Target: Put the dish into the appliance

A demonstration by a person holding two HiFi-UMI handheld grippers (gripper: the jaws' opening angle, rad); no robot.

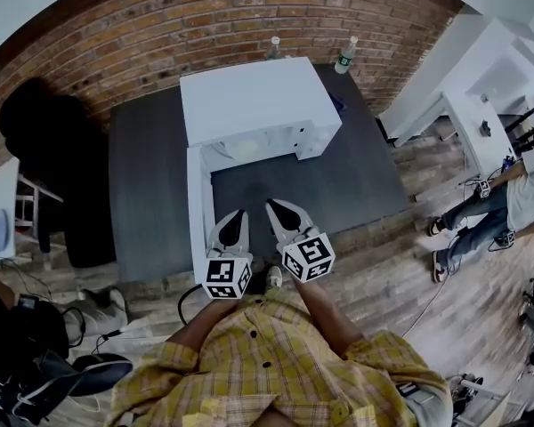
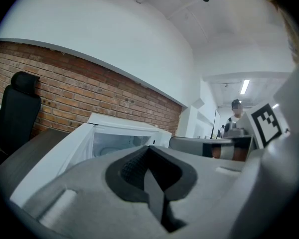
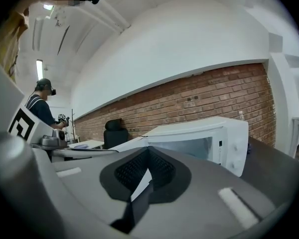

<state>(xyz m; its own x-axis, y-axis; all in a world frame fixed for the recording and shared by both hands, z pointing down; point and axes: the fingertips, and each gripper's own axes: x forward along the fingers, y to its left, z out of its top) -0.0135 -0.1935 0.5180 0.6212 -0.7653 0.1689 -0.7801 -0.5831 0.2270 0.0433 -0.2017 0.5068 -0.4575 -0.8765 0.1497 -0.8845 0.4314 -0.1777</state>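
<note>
A white microwave (image 1: 254, 96) stands on the dark table (image 1: 147, 185) with its door (image 1: 196, 205) swung open to the left. Its pale cavity shows in the left gripper view (image 2: 117, 142) and the right gripper view (image 3: 189, 146). I see no dish in any view. My left gripper (image 1: 235, 217) and right gripper (image 1: 277, 208) hover side by side over the table's near edge, just in front of the open cavity. Both are shut with nothing between the jaws, as seen close up on the left gripper (image 2: 149, 151) and right gripper (image 3: 148, 153).
Two bottles (image 1: 274, 47) (image 1: 345, 54) stand behind the microwave against the brick wall. A black chair (image 1: 44, 149) sits left of the table. A person (image 1: 507, 203) sits at the right by white desks. Cables and bags lie on the floor at the lower left.
</note>
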